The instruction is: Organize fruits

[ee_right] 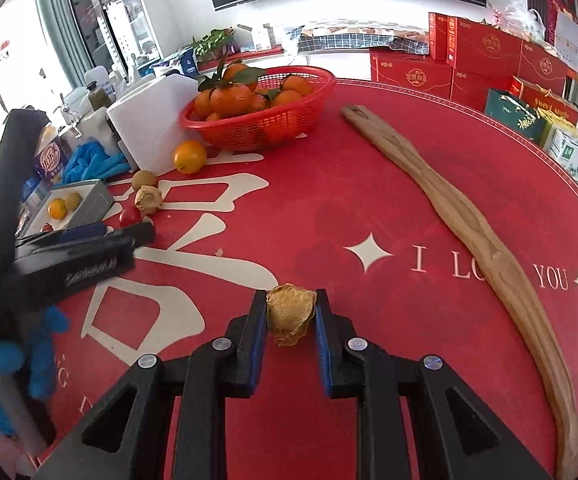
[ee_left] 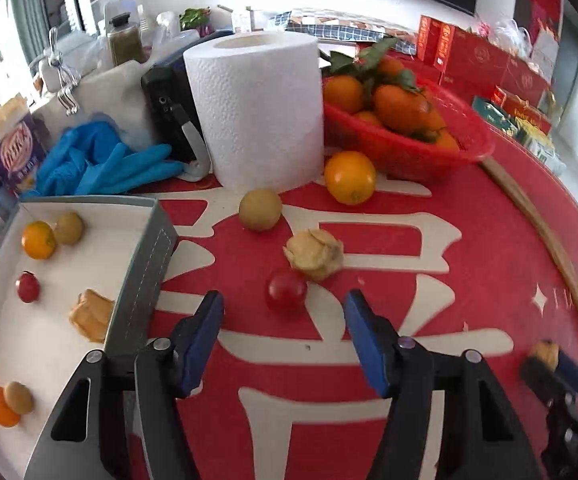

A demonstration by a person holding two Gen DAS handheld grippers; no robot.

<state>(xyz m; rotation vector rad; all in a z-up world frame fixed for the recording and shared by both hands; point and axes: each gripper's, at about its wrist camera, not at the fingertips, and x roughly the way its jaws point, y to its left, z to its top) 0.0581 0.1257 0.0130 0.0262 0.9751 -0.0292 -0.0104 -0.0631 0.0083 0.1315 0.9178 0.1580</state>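
My left gripper (ee_left: 285, 308) is open and empty, with a red cherry tomato (ee_left: 286, 290) on the mat just ahead between its fingertips. Behind the tomato lie a husked physalis (ee_left: 315, 254), a brown longan (ee_left: 260, 209) and an orange (ee_left: 350, 177). A grey-rimmed white tray (ee_left: 145, 264) at the left holds several small fruits. My right gripper (ee_right: 291, 300) is shut on a second husked physalis (ee_right: 289, 314), above the red mat; it shows at the lower right of the left wrist view (ee_left: 545, 356).
A red basket (ee_left: 405, 148) of leafy tangerines stands behind, beside a paper roll (ee_left: 257, 108). Blue gloves (ee_left: 105, 160) and boxes lie at the left. A long wooden stick (ee_right: 469, 216) lies along the right of the round red table. Red gift boxes (ee_right: 485, 60) stand beyond.
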